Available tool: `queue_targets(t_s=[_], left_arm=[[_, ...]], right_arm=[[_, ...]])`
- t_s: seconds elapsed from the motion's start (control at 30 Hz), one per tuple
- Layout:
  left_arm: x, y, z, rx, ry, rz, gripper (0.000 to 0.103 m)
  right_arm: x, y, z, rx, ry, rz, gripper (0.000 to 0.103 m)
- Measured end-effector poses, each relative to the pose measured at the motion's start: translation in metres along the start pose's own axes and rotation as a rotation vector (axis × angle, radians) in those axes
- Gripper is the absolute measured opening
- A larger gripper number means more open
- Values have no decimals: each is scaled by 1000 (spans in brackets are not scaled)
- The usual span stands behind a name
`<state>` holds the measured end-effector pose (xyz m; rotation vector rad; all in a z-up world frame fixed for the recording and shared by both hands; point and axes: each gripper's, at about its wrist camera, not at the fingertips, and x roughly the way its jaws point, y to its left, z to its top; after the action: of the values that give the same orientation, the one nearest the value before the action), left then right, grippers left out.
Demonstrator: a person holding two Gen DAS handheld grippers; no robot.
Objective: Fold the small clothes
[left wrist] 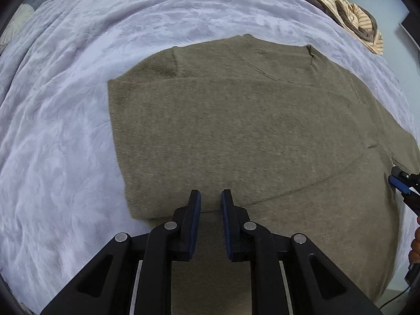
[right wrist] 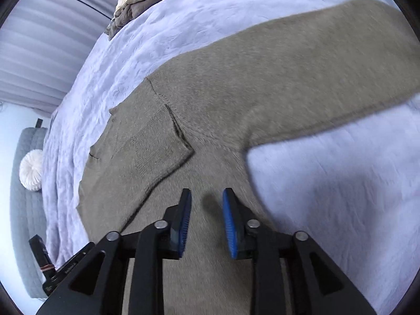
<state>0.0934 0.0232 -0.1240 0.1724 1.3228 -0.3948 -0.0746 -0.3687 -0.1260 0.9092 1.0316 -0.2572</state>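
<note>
The green-brown sweater (left wrist: 236, 131) lies flat on the bed (left wrist: 65, 105), partly folded. The left hand-held gripper (left wrist: 210, 197) hangs above it almost closed, holding nothing. The right hand-held gripper (right wrist: 206, 197) is let go (jaws apart, nothing between). Only the right view shows one sleeve (right wrist: 328, 65) stretched out, with bare blanket beside it.

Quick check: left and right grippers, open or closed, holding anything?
Left gripper: shut, narrow gap, holding nothing, above the sweater.
Right gripper: open, empty.
</note>
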Motion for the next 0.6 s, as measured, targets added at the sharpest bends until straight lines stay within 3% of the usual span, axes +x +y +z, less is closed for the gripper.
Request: queue_targets(t_s=[0.07, 0.1, 0.13, 0.17, 0.2, 0.4, 0.6], left_arm=[[4, -25, -3, 42, 22, 6, 19], [5, -36, -4, 60, 28, -2, 47], [5, -48, -5, 74, 28, -8, 95], [2, -57, -6, 78, 9, 0, 103], [-1, -66, -6, 84, -19, 1, 103], [8, -114, -1, 102, 36, -59, 103], [30, -141, 5, 69, 131, -100, 103]], right_arm=[[0, -5, -4, 29, 6, 7, 31], [-2, -10, -6, 45, 7, 12, 31], [-6, -17, -8, 67, 6, 26, 31], [-9, -22, -9, 81, 6, 36, 31], [-11, -26, -9, 93, 6, 46, 31], [-31, -57, -2, 155, -14, 67, 41], [-74, -118, 26, 257, -149, 24, 43]])
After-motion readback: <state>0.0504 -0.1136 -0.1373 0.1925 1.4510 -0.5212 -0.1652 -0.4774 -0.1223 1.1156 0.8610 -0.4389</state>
